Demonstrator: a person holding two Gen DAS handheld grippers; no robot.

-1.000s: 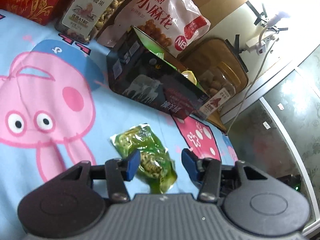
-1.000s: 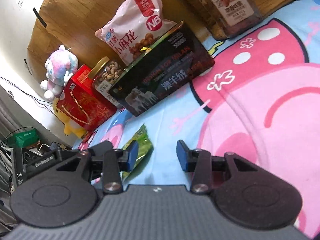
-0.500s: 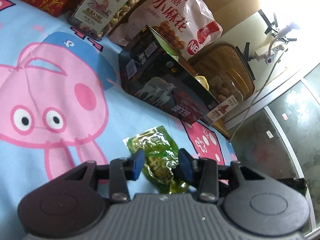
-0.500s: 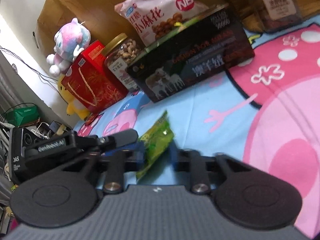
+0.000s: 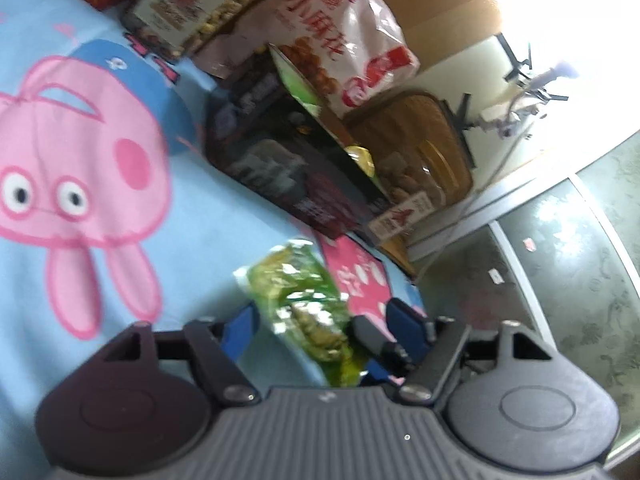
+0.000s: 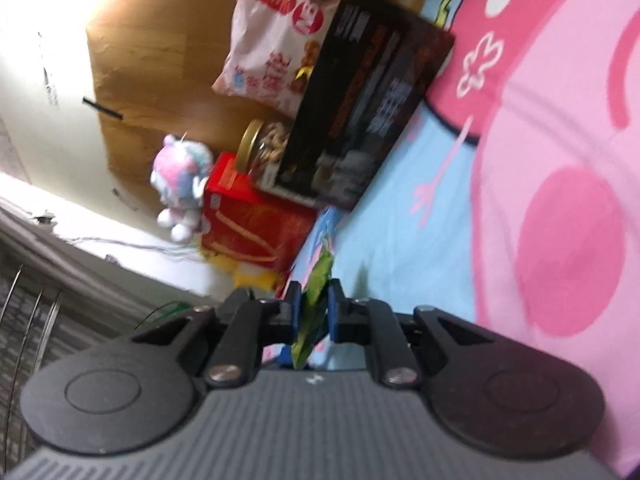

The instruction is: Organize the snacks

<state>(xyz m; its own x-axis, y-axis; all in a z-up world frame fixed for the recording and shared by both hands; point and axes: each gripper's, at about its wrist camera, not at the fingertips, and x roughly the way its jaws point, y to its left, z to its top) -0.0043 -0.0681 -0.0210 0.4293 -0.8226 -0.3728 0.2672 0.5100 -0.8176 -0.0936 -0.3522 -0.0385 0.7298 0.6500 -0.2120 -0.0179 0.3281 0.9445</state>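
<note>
A small green snack packet (image 5: 308, 300) is lifted off the cartoon-pig blanket (image 5: 80, 128). My right gripper (image 6: 314, 312) is shut on the packet (image 6: 316, 300), which stands edge-on between its blue pads. In the left wrist view the packet lies between the spread blue fingers of my left gripper (image 5: 320, 332), which is open; the right gripper's dark finger (image 5: 372, 336) reaches in at the packet's right side. An open dark box (image 5: 292, 168) stands behind on the blanket, also in the right wrist view (image 6: 360, 120).
Behind the box stand a pink-white snack bag (image 5: 336, 40), a nut jar (image 5: 200, 4), a red gift box (image 6: 252, 216) and a second jar (image 5: 404, 200). A plush toy (image 6: 180, 184) sits by the wall. The bed edge and floor (image 5: 540, 280) lie to the right.
My right gripper closed on the green packet and lifted it off the blanket, rolling as it rose. My left gripper's fingers, closed around the packet half a second ago, have opened wide.
</note>
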